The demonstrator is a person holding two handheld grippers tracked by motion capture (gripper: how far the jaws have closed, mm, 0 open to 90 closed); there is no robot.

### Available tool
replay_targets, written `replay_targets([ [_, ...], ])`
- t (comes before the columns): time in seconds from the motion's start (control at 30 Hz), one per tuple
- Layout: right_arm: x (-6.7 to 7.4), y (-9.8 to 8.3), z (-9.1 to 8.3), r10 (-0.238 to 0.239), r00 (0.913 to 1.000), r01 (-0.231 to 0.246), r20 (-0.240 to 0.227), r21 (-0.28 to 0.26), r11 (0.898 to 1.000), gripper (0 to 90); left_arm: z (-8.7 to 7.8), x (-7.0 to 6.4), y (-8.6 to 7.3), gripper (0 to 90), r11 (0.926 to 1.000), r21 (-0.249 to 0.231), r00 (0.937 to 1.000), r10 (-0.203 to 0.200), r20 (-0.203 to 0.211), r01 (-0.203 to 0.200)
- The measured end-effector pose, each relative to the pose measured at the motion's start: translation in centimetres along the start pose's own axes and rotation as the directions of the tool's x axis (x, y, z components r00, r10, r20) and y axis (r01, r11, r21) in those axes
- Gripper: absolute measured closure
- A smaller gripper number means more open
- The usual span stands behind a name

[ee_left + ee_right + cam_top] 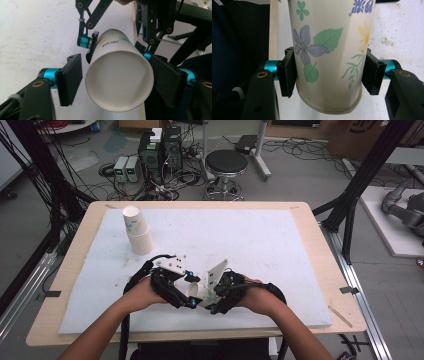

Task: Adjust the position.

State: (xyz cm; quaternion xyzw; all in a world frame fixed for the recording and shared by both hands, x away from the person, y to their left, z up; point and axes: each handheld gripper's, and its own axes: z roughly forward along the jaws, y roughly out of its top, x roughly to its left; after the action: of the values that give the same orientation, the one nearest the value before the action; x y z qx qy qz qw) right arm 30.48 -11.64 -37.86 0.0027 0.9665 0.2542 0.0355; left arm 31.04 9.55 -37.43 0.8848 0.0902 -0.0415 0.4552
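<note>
A person is holding two hand-held grippers together over the near middle of a bench covered by a white pad, with a paper cup caught between them just above the pad.

The right hand-held gripper is clamping the paper cup near its closed bottom end, one black pad pressing on each side of the flower-printed wall, the bottom rim pointing toward that gripper's camera. In the left gripper view, the same cup is lying on its side with its open mouth facing the camera. The left hand-held gripper is standing with its jaws on either side of the mouth: the far-side pad is lying against or just beside the rim, while the near-side pad is showing a narrow gap to the cup wall, so the jaws are sitting apart rather than pinching. Farther along the cup, the right gripper's jaws are showing gripped on the wall.

In the high view, the left hand-held gripper and the right hand-held gripper are meeting nose to nose, forearms entering from the bottom edge. A stack of paper cups is standing upright on the pad's far left, well apart from the hands. Beyond the bench, a black stool is standing on the floor among cables.
</note>
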Motion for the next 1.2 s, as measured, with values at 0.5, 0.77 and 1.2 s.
replay_targets([
  [0.5, -0.3, -0.6, -0.3, 0.074, 0.9970, -0.075, -0.022, -0.061, 0.995, 20.7, 0.0, 0.0, -0.8, 37.4, 0.9993, -0.036, 1.0000, 0.006, -0.008, -0.007],
  [0.77, -0.1, -2.4, -1.6, 0.138, 0.9900, -0.141, -0.031, -0.247, 0.959, 20.6, -0.5, -0.5, -1.8, 37.4, 0.9936, -0.113, 0.9998, -0.010, -0.018, 0.008],
  [1.2, 1.2, -4.8, -2.6, 0.221, 0.9740, -0.163, 0.047, -0.531, 0.832, 19.3, -1.5, -0.7, -3.2, 37.3, 0.9570, -0.290, 0.9990, -0.016, -0.041, 0.003],
])
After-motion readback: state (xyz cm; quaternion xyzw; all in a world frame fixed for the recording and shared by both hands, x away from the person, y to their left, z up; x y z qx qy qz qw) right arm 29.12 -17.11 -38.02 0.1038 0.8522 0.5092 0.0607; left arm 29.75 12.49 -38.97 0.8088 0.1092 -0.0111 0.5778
